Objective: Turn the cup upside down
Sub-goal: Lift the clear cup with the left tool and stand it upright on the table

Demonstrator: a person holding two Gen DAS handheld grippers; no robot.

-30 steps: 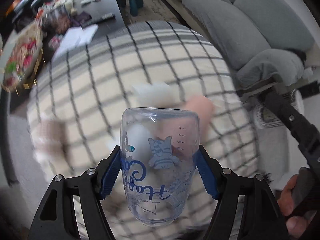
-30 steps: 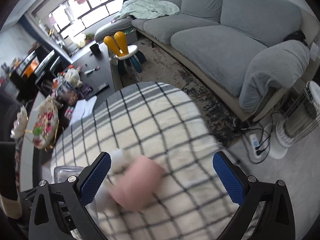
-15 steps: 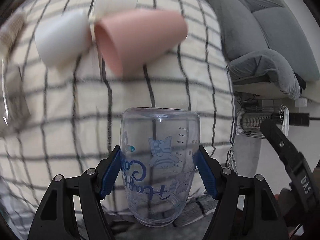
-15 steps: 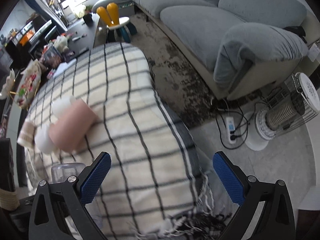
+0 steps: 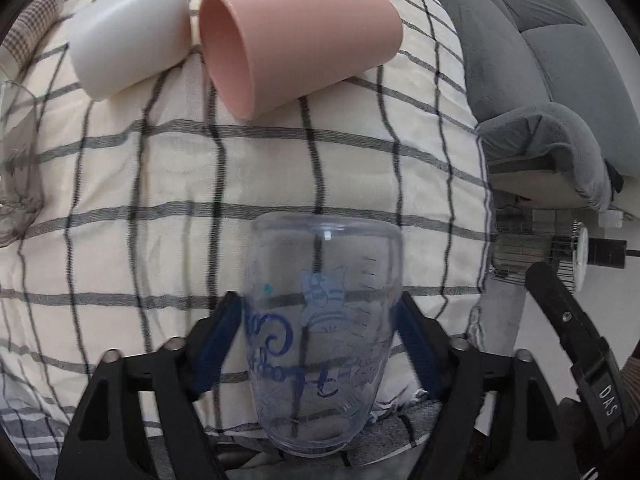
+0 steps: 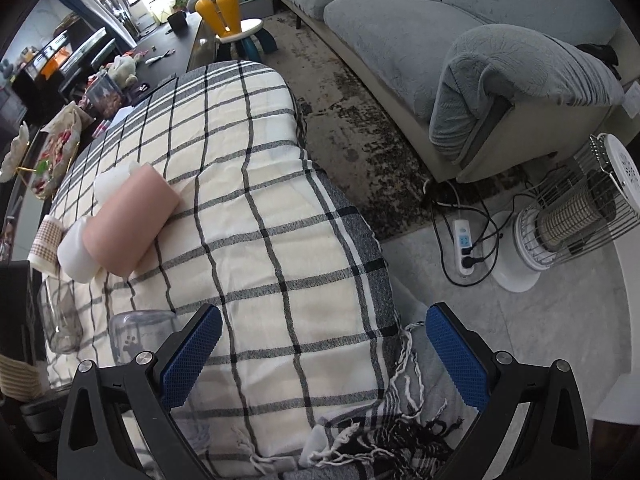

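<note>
Your left gripper [image 5: 320, 340] has its fingers clamped on the clear cup [image 5: 322, 332], base pointing away, blue script inverted and unreadable, above the checked desk [image 5: 280, 184], nearer you than the pink cup [image 5: 296, 44]. Your right gripper [image 6: 326, 356] fingers stand apart, holding nothing.

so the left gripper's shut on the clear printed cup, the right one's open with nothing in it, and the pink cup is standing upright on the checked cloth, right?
Not quite: the pink cup lies on its side on the checked cloth, as the left wrist view shows. The rest holds: the left gripper is shut on the clear printed cup, and the right gripper is open, holding nothing.
</note>
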